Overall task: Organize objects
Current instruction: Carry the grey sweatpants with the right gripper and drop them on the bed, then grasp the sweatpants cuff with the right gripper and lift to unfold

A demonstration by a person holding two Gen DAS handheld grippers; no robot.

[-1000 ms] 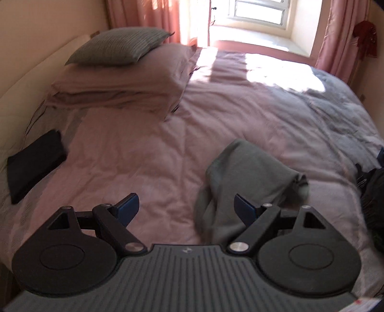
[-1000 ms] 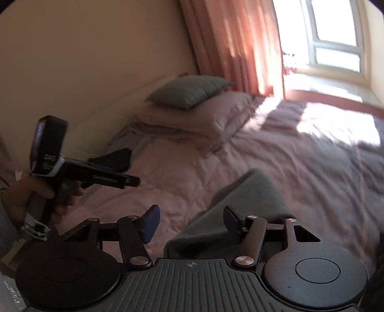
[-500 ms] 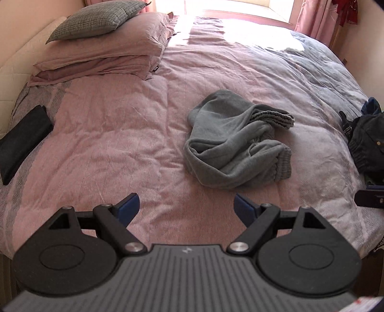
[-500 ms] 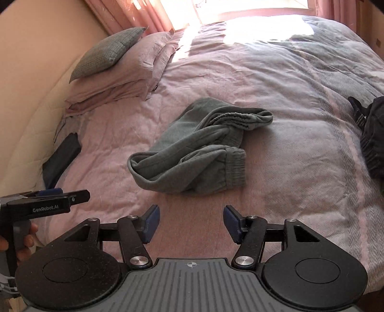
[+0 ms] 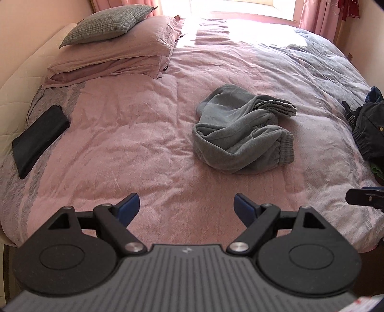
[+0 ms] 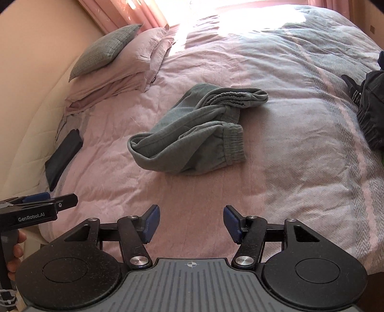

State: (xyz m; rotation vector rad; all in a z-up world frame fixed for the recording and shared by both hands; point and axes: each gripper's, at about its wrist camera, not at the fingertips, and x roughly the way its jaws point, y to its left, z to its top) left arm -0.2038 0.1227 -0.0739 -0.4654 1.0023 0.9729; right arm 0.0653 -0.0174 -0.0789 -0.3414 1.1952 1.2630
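Grey crumpled fleece sweatpants [image 5: 242,134] lying mid-frame on the pink quilted bed [image 5: 134,144], long axis running across the frame. Sitting above-right of the left gripper [image 5: 186,206], straight above the right gripper [image 6: 190,222], seemingly nearer; both jaws standing apart, holding nothing.

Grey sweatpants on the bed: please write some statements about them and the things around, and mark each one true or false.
1. The grey sweatpants lie crumpled on the pink bedcover. True.
2. The left gripper is shut on the sweatpants. False: it is open and empty.
3. A folded black cloth lies near the headboard side. True.
4. The grey cushion lies under the pink pillows. False: it rests on top.
5. The right gripper is open. True.
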